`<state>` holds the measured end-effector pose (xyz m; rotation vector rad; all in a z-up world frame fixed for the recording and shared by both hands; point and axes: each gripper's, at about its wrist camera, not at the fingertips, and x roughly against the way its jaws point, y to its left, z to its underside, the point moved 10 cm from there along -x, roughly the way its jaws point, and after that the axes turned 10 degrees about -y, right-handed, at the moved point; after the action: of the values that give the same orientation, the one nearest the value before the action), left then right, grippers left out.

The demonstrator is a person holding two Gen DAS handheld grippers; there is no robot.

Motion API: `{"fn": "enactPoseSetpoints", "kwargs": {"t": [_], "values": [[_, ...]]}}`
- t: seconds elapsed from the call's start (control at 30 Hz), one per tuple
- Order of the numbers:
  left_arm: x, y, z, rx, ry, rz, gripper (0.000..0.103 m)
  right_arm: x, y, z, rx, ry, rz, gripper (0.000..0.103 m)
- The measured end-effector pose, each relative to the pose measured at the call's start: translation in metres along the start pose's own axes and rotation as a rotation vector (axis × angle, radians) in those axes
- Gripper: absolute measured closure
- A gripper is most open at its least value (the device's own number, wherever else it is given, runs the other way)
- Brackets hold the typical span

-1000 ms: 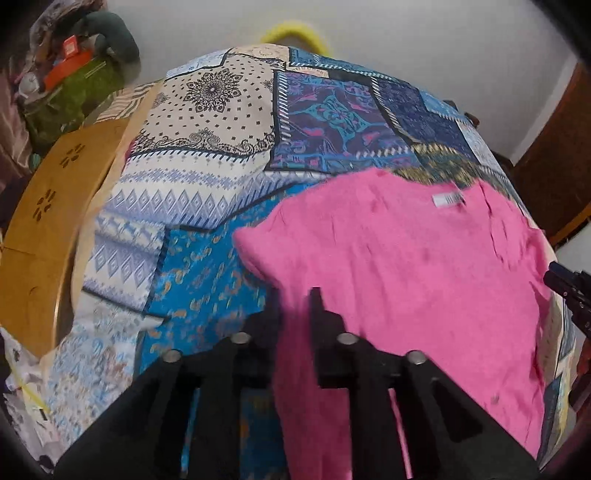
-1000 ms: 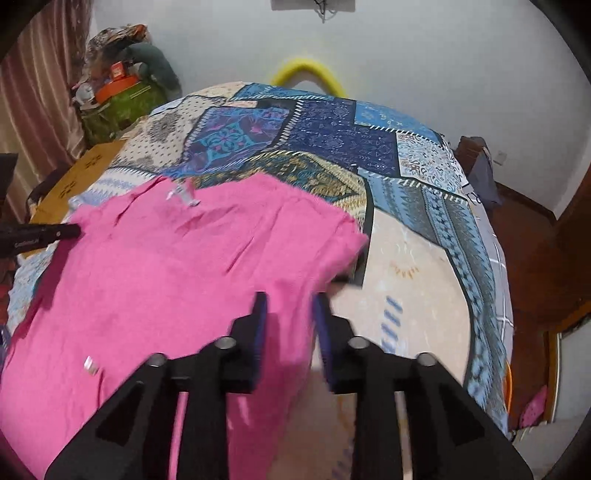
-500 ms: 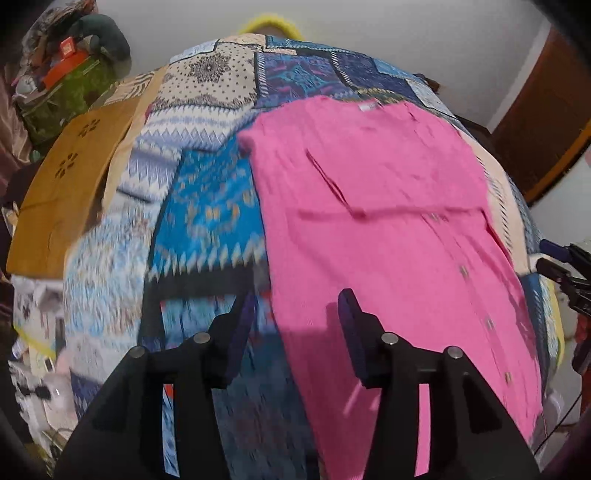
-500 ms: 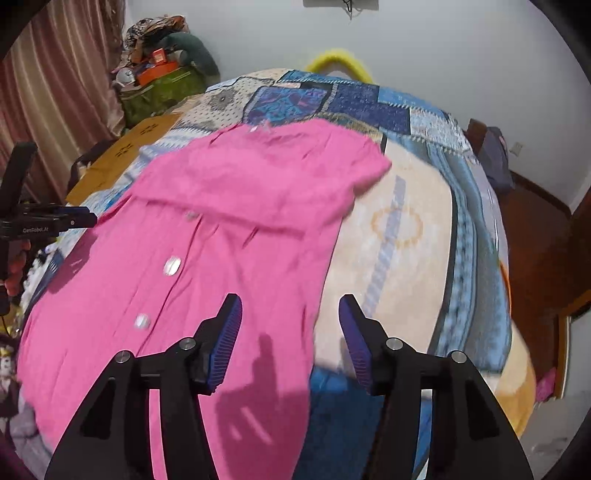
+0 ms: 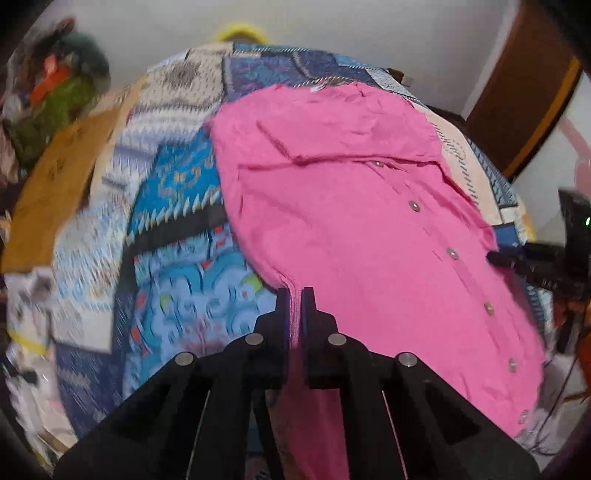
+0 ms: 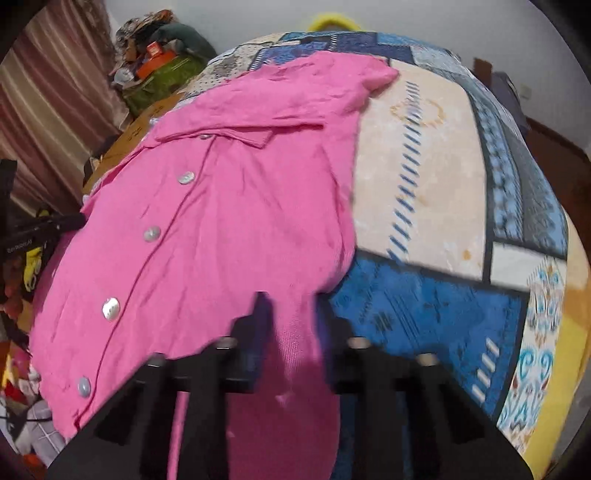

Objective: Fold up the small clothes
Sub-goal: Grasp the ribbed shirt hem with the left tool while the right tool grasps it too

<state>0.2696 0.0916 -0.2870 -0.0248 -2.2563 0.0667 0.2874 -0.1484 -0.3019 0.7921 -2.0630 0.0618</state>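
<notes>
A pink button-front shirt [image 5: 351, 221] lies face up on the patchwork bedspread [image 5: 177, 184], collar at the far end. My left gripper [image 5: 293, 295] pinches the shirt's near left hem, its jaws closing tight with a thin fold of pink cloth between them. In the right wrist view the same shirt [image 6: 221, 221] fills the left half. There my right gripper [image 6: 291, 306], blurred, closes on the near right hem, with pink fabric bunched between its fingers. Each gripper shows at the other view's edge: the right gripper [image 5: 517, 258], the left gripper [image 6: 55, 223].
A tan wooden board [image 5: 55, 184] lies along the bed's left side. A green bag with piled clutter [image 6: 159, 74] stands at the far left by a curtain. A yellow hoop [image 6: 332, 22] peeks over the bed's far end. Bare bedspread [image 6: 424, 184] lies right of the shirt.
Both grippers drew back from the shirt's upper part to its near hem. They opened wide half a second ago and have now shut on the fabric.
</notes>
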Motion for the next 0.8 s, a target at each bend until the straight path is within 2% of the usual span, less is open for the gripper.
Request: {"fn": "enactPoseSetpoints", "kwargs": {"t": [0.13, 0.2, 0.27, 0.33, 0.37, 0.43, 0.47, 0.5, 0.63, 0.7, 0.8], "values": [[-0.017, 0.021, -0.026, 0.02, -0.012, -0.044, 0.099, -0.014, 0.01, -0.027, 0.083, -0.022, 0.028, 0.095], [-0.027, 0.041, -0.043, 0.047, -0.03, -0.101, 0.098, -0.016, 0.008, -0.044, 0.073, -0.061, 0.054, 0.095], [-0.033, 0.055, -0.049, 0.089, -0.019, -0.11, 0.097, -0.016, 0.0, -0.061, 0.039, -0.107, 0.105, 0.091], [-0.032, 0.065, -0.05, 0.129, -0.001, -0.115, 0.097, -0.013, -0.002, -0.066, 0.02, -0.103, 0.113, 0.075], [-0.028, 0.066, -0.047, 0.137, 0.006, -0.104, 0.09, -0.011, -0.002, -0.066, 0.016, -0.1, 0.112, 0.071], [-0.018, 0.064, -0.037, 0.138, 0.014, -0.082, 0.074, -0.001, -0.003, -0.06, 0.021, -0.103, 0.111, 0.058], [-0.013, 0.061, -0.032, 0.136, 0.013, -0.078, 0.065, 0.002, -0.004, -0.056, 0.027, -0.101, 0.113, 0.057], [-0.007, 0.058, -0.025, 0.128, 0.012, -0.074, 0.062, 0.007, -0.004, -0.048, 0.034, -0.092, 0.113, 0.057], [0.015, 0.046, 0.006, 0.087, 0.042, -0.063, 0.061, 0.023, -0.002, -0.016, 0.039, -0.045, 0.091, 0.057], [0.025, 0.042, 0.024, 0.091, 0.061, -0.05, 0.054, 0.028, 0.001, 0.005, 0.034, -0.018, 0.081, 0.057], [0.036, 0.037, 0.044, 0.092, 0.076, -0.047, 0.052, 0.03, 0.008, 0.028, 0.001, 0.009, 0.053, 0.057]]}}
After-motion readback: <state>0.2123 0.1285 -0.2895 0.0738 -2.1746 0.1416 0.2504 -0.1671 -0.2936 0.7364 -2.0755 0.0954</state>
